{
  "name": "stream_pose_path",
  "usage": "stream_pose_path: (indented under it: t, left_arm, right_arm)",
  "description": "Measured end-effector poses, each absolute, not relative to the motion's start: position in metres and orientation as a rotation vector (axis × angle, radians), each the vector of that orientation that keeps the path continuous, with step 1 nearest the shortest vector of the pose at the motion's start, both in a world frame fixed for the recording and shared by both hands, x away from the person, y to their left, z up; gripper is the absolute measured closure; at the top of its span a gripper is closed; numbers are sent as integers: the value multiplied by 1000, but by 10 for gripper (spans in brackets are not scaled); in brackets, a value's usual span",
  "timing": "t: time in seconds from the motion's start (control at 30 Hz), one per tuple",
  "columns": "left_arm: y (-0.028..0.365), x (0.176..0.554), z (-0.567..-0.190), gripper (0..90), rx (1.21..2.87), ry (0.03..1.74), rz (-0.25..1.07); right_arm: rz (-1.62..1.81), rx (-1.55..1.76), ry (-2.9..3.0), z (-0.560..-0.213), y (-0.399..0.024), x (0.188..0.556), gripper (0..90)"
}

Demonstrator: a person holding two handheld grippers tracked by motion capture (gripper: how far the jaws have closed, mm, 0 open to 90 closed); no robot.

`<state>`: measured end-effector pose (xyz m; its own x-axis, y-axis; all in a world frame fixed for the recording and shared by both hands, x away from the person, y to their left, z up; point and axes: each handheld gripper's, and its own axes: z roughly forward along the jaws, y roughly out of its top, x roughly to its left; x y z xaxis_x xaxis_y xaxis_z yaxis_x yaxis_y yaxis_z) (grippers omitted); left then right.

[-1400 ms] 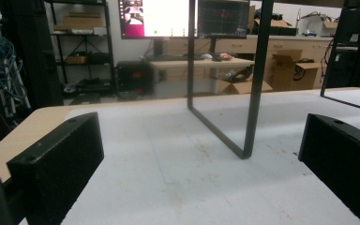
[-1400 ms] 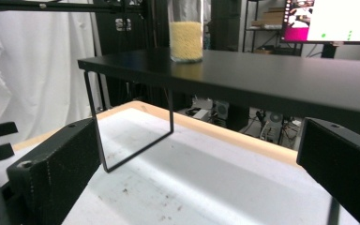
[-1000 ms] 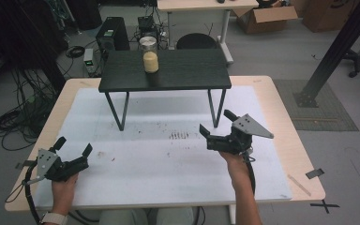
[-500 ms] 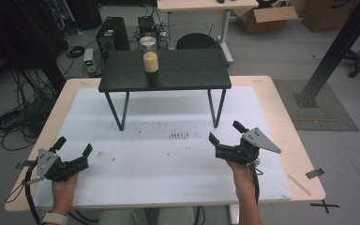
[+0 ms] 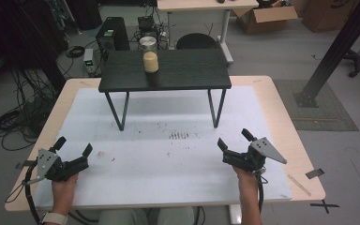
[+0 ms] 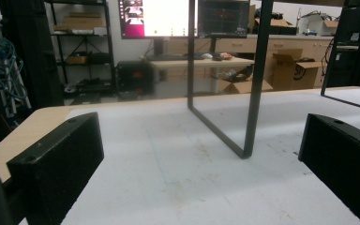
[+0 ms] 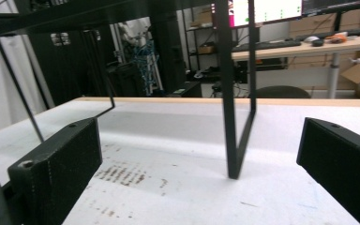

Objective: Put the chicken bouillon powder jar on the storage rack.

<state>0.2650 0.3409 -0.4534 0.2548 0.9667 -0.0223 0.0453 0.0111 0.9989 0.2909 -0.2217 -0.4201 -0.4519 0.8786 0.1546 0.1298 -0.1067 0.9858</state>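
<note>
The big table (image 5: 281,108), covered by a white sheet with faint brown stains near its middle, carries a small black stand (image 5: 178,75) at twelve o'clock from the person's seat, its flat top raised on thin black legs. On that top, toward its eleven o'clock side, stands a jar (image 5: 150,62) with pale yellowish contents, and just behind it another clear jar (image 5: 147,44) with a metal lid sits at the rear edge; whether the two touch I cannot tell. The right gripper (image 5: 235,146) hovers low at five o'clock on the sheet, jaws wide apart and holding nothing, aimed toward the stand's right legs, which rise between its jaws in the right gripper view. The left gripper (image 5: 73,147) rests at seven o'clock, jaws likewise spread and empty, looking past one of the stand's left legs. Both are well apart from the jars, so the step in hand looks like a reach not yet begun. To do it well, I would lift the nearer gripper clear above the stand's front edge before going forward — the legs and tabletop block a low approach — then come in level with the jar's middle, keep the jaws spread on both sides of it, and close gently so it stays upright and does not knock the lidded jar behind.
</note>
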Motion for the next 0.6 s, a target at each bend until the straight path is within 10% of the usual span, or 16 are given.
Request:
stream_pose_path:
  t: [0.6]
  left_arm:
    - [341, 265, -453, 7, 1339, 1055, 985]
  right_arm:
    - [1549, 1188, 1496, -450, -230, 280, 1]
